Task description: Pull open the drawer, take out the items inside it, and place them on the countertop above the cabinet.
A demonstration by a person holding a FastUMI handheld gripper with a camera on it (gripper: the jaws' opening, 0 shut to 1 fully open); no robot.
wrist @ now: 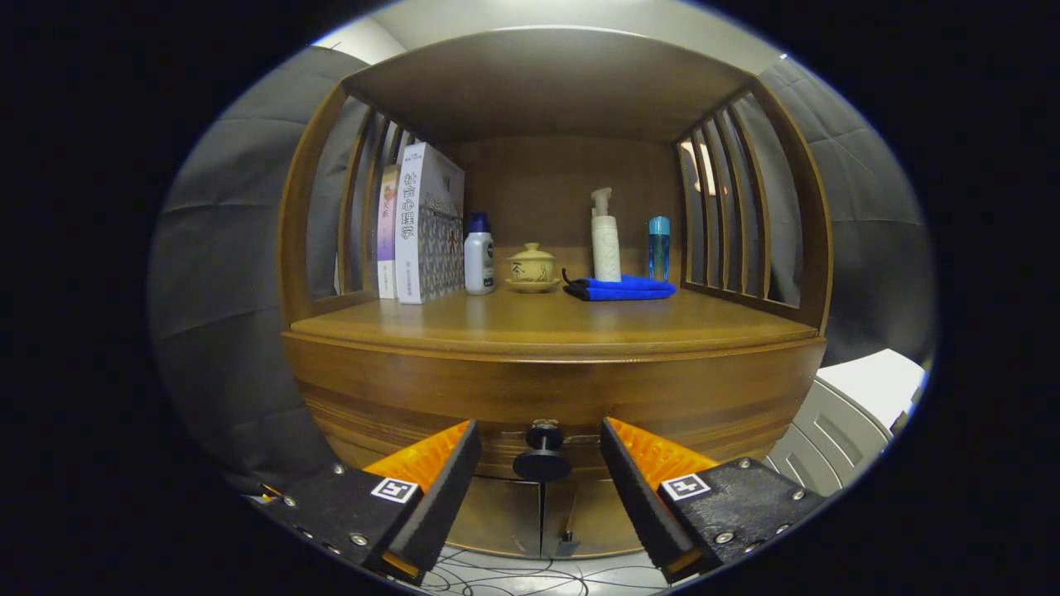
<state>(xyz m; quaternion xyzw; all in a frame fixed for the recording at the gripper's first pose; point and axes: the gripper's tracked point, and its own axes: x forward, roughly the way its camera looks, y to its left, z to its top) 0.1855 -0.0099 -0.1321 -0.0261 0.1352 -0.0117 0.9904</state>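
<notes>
Drawer: closed, black knob on its front.
Gripper: fingers spread wide, knob between them, untouched.

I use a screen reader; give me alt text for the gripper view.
The gripper is open, its fingers flanking the black drawer knob of a closed wooden drawer. On the countertop above stand books, bottles, a lidded cup and a folded blue cloth.

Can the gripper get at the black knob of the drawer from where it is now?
Probably yes: the gripper is open, the black knob sits between its fingers, and nothing stands between them.
</notes>
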